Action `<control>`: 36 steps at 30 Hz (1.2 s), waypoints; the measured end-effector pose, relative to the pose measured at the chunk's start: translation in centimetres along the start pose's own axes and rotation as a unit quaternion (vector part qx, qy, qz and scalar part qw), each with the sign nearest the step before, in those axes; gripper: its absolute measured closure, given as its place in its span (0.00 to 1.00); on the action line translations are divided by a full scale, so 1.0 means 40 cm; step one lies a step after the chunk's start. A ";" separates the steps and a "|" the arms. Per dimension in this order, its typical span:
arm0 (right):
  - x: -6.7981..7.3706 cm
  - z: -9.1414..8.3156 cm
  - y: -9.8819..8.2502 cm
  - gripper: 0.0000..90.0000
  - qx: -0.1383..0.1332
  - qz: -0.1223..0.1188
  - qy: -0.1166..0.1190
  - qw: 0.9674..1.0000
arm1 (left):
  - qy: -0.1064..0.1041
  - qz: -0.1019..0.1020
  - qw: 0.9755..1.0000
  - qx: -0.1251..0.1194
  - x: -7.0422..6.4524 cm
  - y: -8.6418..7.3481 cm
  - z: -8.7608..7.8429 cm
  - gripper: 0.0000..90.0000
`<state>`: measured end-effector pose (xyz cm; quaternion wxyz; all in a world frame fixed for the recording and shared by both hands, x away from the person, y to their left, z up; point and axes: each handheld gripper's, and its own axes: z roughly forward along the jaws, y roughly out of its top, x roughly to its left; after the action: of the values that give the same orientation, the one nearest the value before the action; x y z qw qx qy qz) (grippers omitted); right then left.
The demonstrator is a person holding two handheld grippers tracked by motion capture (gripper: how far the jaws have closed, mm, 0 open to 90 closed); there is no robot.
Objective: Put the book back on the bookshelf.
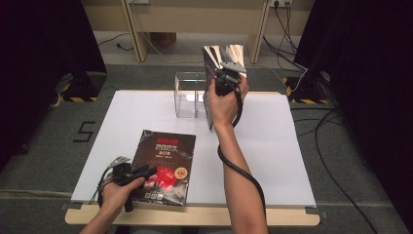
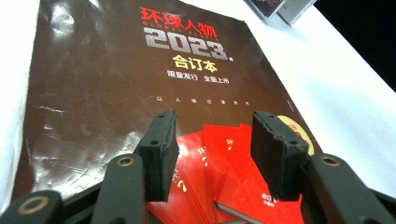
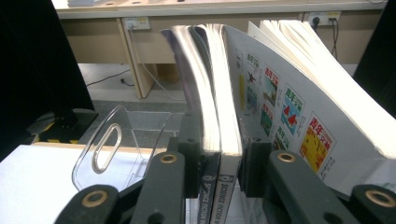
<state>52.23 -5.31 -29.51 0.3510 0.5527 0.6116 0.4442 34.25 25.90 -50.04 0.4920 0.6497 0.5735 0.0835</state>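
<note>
Glossy magazines (image 3: 219,107) upright, spines down, right gripper (image 3: 218,163) clamped

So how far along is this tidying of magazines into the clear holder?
About halfway, by the look of it. In hand: the right gripper is clamped on upright magazines beside the clear acrylic file holder, not yet clearly set inside. Left to do: the dark 2023 magazine lies flat on the white board, with the left gripper open above its cover.
</note>
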 end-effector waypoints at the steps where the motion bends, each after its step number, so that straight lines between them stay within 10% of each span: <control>1: 0.003 -0.002 -0.001 0.84 0.001 0.003 -0.003 1.000 | 0.000 0.000 1.000 0.000 0.000 0.000 0.000 0.56; 36: 0.009 -0.034 -0.050 0.62 -0.003 -0.014 0.027 1.000 | -0.001 0.000 1.000 -0.001 -0.002 0.001 -0.001 0.55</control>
<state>50.20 -5.14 -30.86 0.3422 0.5310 0.6267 0.4563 34.22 25.87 -49.94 0.4936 0.6493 0.5725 0.0833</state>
